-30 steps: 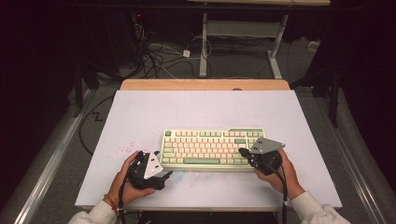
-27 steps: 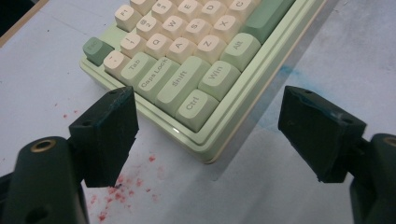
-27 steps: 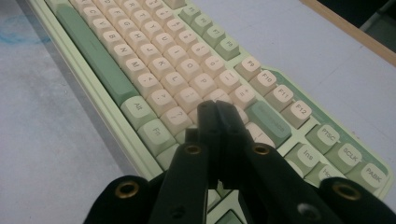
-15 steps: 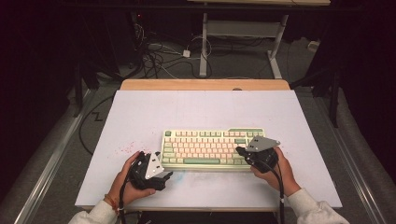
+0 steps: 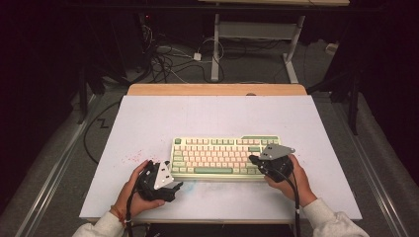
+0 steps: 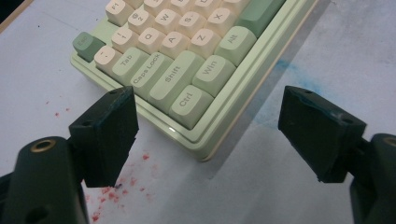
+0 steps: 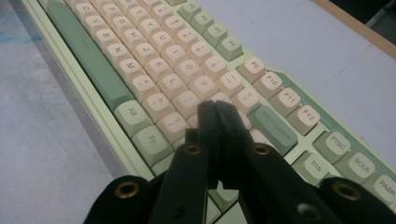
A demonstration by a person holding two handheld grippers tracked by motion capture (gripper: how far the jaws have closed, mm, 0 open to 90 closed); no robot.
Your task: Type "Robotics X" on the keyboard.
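Keyboard [image 5: 225, 158] sits flat on the white table [image 5: 212, 118], near the front edge, roughly centred. Left gripper [image 6: 208, 135] is low at the kbd's front-left corner by the Ctrl key [image 6: 190, 106], jaws wide, nothing between them, not touching. Right gripper [image 7: 217, 116] is over the kbd's right end near the Enter area, jaws pressed together, holding nothing. Red specks [image 5: 133, 159] on the table left of the kbd.

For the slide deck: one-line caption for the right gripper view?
Right gripper, jaws shut with nothing between them, poised over the right-hand keys of a green and cream keyboard.
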